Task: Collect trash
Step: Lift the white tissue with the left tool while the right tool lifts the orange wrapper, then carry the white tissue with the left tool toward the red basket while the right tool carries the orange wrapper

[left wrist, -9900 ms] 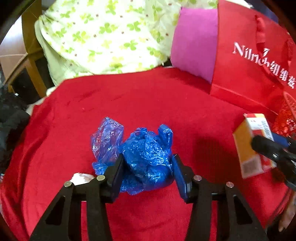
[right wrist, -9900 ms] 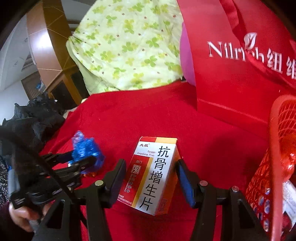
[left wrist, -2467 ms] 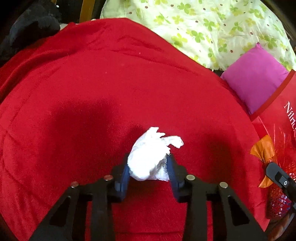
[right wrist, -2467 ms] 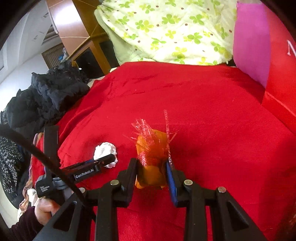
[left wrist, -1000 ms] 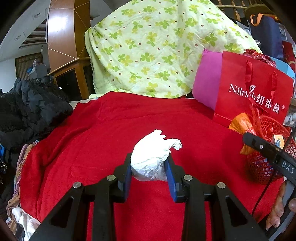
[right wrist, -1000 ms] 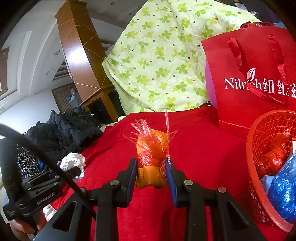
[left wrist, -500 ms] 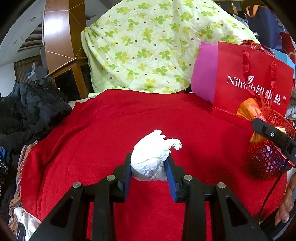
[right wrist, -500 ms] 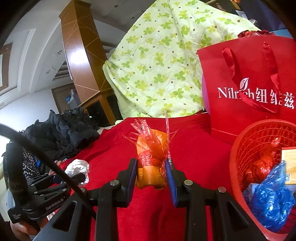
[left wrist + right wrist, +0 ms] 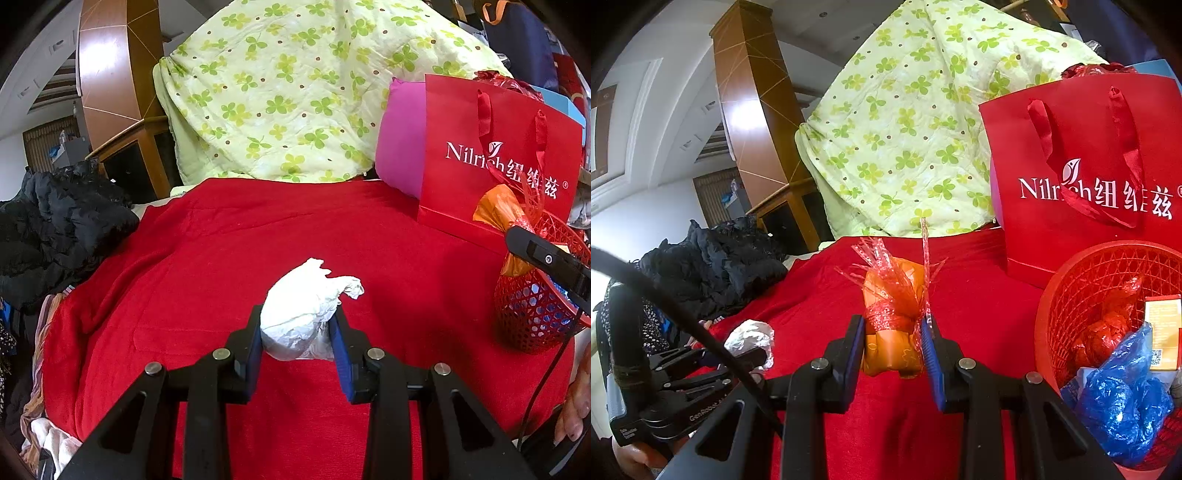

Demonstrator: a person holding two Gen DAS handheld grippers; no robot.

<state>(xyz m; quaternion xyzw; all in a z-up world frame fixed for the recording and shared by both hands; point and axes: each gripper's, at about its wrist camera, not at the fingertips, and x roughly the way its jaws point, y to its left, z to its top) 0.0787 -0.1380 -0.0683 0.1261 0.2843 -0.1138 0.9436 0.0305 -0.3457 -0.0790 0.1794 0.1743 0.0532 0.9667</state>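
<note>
My left gripper (image 9: 295,325) is shut on a crumpled white paper wad (image 9: 303,314) and holds it above the red blanket (image 9: 221,258). My right gripper (image 9: 895,332) is shut on an orange wrapper bundle with red cellophane (image 9: 892,314), just left of the red mesh basket (image 9: 1067,291). The basket holds a blue plastic bag (image 9: 1123,402), a red wrapper (image 9: 1104,328) and a small box (image 9: 1163,328). In the left wrist view the basket (image 9: 532,314) is at the right, with the right gripper and orange bundle (image 9: 498,206) over it.
A red paper gift bag (image 9: 491,158) stands behind the basket, beside a magenta cushion (image 9: 400,144). A green clover quilt (image 9: 295,92) is piled at the back. Black clothing (image 9: 55,229) lies at the blanket's left edge.
Both grippers rose from the blanket with their loads. The right gripper has moved toward the basket, which now looms larger at its right. The left gripper has barely moved in the last second.
</note>
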